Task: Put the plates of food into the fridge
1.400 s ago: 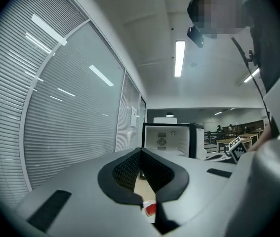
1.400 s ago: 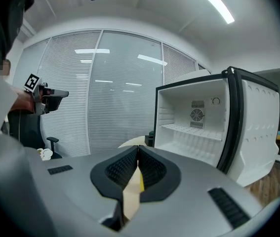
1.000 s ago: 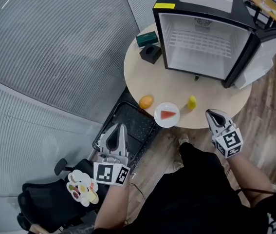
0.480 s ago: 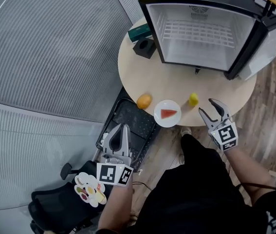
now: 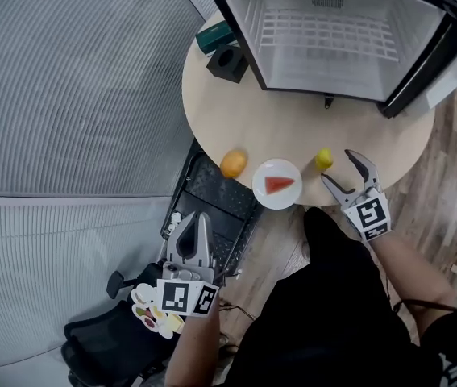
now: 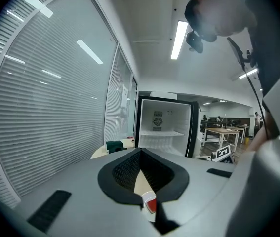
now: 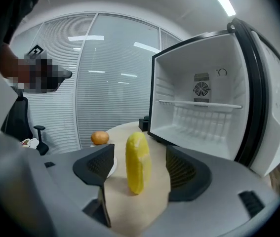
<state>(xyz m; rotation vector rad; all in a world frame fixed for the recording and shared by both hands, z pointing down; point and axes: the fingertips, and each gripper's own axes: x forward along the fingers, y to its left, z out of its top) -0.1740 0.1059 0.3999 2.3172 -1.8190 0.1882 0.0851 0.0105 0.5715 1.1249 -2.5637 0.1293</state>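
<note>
1. My right tool has moved up to the lemon; its jaws are opening, the lemon between them untouched
2. Left tool is closed and empty, off the counter
3. Plate sits at the counter edge, outside the open fridge

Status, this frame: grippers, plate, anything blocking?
Right gripper: jaws opening, yellow piece between them, untouched. Left gripper shut, empty, off the table. Watermelon plate waiting; fridge open, nothing blocking.
</note>
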